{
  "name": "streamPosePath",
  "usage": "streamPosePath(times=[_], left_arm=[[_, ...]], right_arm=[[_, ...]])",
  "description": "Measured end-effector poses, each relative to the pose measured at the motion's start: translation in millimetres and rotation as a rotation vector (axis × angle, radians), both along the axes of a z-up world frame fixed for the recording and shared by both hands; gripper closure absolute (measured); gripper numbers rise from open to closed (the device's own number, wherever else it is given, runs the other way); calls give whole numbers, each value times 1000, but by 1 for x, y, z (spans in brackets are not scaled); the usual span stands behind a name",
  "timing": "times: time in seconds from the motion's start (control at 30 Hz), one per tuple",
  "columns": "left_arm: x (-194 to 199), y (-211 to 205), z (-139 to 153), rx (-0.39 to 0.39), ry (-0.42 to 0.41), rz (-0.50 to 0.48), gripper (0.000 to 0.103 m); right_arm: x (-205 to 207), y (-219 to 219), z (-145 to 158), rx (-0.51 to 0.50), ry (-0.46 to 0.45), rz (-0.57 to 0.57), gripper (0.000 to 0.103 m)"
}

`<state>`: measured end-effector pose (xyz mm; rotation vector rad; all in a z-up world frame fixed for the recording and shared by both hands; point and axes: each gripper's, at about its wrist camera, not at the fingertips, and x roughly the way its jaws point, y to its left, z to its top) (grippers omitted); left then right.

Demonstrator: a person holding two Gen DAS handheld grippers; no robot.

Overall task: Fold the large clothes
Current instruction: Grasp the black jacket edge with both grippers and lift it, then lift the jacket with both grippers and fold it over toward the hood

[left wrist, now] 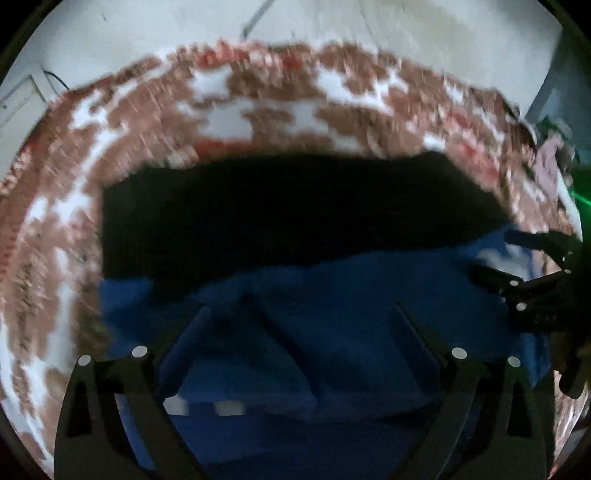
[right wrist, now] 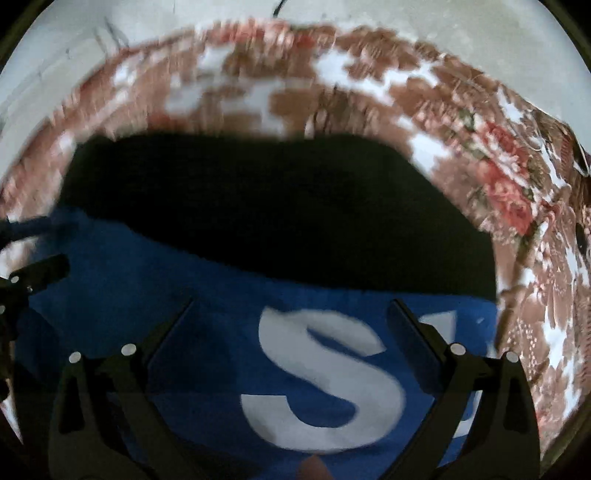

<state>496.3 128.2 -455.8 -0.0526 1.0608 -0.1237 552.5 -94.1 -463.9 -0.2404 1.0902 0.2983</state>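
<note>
A blue garment [left wrist: 332,332] lies spread on the bed, with a large white letter S [right wrist: 325,384] printed on it. A black cloth [left wrist: 277,214] lies flat right behind it, and the blue edge overlaps it [right wrist: 280,206]. My left gripper [left wrist: 301,314] hovers over a fold of the blue fabric, open wide, with nothing pinched. My right gripper [right wrist: 291,306] is open wide above the letter S. Each gripper shows in the other's view: the right one [left wrist: 493,251] at the blue garment's right edge, the left one [right wrist: 48,243] at its left edge. Both views are motion-blurred.
A brown, white and red floral bedspread [left wrist: 258,110] covers the surface under and around the clothes [right wrist: 517,206]. A pale wall [left wrist: 332,26] rises behind the bed. A heap of other items [left wrist: 550,162] sits at the far right edge.
</note>
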Motion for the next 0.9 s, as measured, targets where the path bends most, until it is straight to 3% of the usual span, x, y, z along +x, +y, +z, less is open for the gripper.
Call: streamPosePath(times=[0.07, 0.13, 0.27, 0.37, 0.47, 0.57, 0.7, 0.9], left_arm=[[1, -3, -22, 51, 35, -12, 8], [-1, -1, -35, 86, 40, -36, 8], [-4, -4, -45, 130, 23, -78, 5], [-7, -4, -29, 125, 10, -69, 6], [-31, 4, 6, 79, -34, -51, 6], [-78, 19, 31, 21, -21, -6, 6], [-167, 33, 39, 6, 26, 64, 6], [-308, 33, 27, 78, 144, 177, 6]], right_arm=[[-1, -2, -19, -29, 34, -25, 5], [-3, -9, -26, 12, 30, -39, 5], [-7, -13, -35, 2, 2, -17, 5], [-10, -18, -23, 14, 1, -50, 5], [-30, -35, 6, 58, -12, -92, 5], [-67, -62, 24, 70, 12, -139, 5], [-133, -102, 18, 59, 72, -175, 5], [-218, -149, 14, 86, 111, -212, 5]])
